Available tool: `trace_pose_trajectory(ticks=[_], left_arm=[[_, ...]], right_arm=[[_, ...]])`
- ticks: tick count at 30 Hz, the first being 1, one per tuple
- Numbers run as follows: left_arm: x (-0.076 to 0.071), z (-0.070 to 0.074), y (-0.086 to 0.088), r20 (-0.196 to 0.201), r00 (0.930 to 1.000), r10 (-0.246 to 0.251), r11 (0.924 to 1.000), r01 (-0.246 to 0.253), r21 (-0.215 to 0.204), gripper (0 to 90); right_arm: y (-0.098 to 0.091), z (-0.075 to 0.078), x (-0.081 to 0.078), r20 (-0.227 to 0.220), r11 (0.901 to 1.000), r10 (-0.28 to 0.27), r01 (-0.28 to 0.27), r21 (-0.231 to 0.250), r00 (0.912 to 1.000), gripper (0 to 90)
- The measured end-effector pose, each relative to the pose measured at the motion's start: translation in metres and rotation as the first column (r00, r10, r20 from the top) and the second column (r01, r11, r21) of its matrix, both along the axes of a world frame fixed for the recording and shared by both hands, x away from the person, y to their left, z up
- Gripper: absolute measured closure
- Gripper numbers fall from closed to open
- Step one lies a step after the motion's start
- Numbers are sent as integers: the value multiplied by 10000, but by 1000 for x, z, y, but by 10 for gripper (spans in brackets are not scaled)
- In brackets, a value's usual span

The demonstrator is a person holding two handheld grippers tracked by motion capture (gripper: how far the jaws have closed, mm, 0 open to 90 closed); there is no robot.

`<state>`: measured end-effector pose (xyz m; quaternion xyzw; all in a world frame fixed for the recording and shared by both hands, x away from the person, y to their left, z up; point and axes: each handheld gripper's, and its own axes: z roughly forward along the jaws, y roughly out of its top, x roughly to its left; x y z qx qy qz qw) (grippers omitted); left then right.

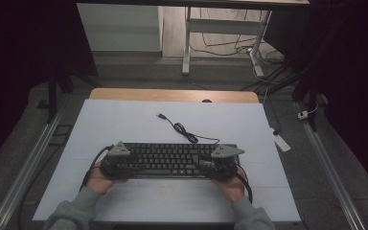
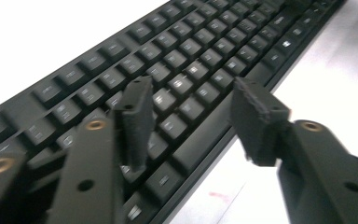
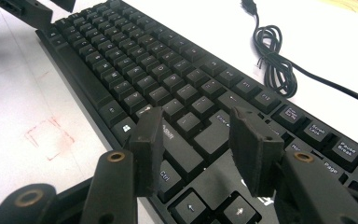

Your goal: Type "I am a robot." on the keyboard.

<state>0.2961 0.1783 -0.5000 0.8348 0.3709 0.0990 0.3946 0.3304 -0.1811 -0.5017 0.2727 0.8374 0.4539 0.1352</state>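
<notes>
A black keyboard [image 1: 165, 160] lies lengthways across the near part of the white board [image 1: 124, 120]. Its cable [image 1: 184, 129] coils behind it and ends in a USB plug [image 1: 160, 115]. My left gripper [image 1: 112, 160] is at the keyboard's left end. In the left gripper view its jaws [image 2: 191, 121] stand apart just over the keys [image 2: 182, 84] and the front edge, pressing on nothing. My right gripper [image 1: 223, 163] is at the right end. Its jaws [image 3: 196, 149] are open above the Enter and Shift keys [image 3: 214, 135], with the coiled cable [image 3: 275, 65] off to the right.
A faint red square mark [image 3: 49, 137] is on the board in front of the keyboard. A wooden table edge [image 1: 172, 94] runs along the far side. On the floor beyond are a desk frame [image 1: 187, 43], loose cables, and a power strip [image 1: 281, 142] at right.
</notes>
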Motion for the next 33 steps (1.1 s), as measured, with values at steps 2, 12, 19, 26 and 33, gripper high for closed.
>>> trace_pose_trajectory(ticks=[2, 12, 19, 26, 33], left_arm=[[1, 0, -5, -32, 9998, -192, 9998, 192, 31, 558], [4, -6, -19, -152, 9964, -837, 9962, 840, 216, 871], [5, -10, -25, -233, 9950, -974, 9947, 981, 296, 889], [6, -14, -33, -369, 9930, -1122, 9924, 1139, 465, 889], [6, -18, -38, -430, 9924, -1150, 9911, 1175, 627, 889]], right_arm=[[0, 0, 0, 34, 10000, -25, 25, -19, 10000, 552], [0, -1, 1, -7, 10000, -13, 13, -80, 10000, 552], [0, -2, 1, -29, 9999, -51, 50, -105, 10000, 552], [0, -3, 1, -39, 10000, -68, 68, -65, 10000, 552], [0, -3, 0, -48, 9999, -85, 84, -139, 10000, 552]])
